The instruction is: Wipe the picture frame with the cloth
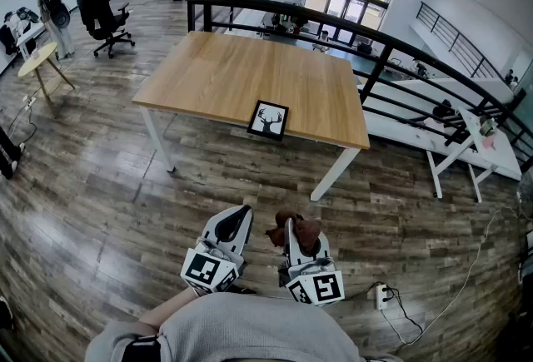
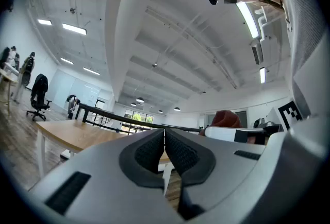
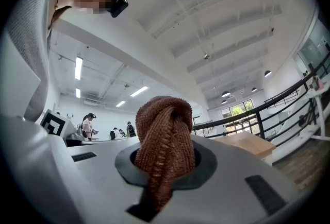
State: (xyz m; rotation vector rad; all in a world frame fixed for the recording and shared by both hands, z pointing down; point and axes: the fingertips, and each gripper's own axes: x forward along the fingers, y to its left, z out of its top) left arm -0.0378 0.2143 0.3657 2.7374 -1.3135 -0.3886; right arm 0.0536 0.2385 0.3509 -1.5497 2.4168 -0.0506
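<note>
Left tool [image 2: 164,152]: jaws together, nothing between them. Right tool [image 3: 166,160]: clamped on the brown knitted cloth [image 3: 166,130]. The cloth is bunched into a wad that sticks up past the jaw tips, with a tail hanging down between the jaws.

In the head view both tools sit side by side close to the person's torso, over the wood-plank floor [image 1: 100,185]. They are near each other but not touching, and both are well short of the worktop [image 1: 225,73].

The picture frame [image 1: 268,120] lies flat on the wooden worktop near its front edge, right of centre. It has a black border and a black deer-head silhouette on white. It is well apart from both tools and the cloth, with nothing touching it.

A black railing [image 1: 350,23] runs behind the worktop. An office chair [image 1: 104,15] stands far left and a power strip [image 1: 382,295] lies on the floor at right.
</note>
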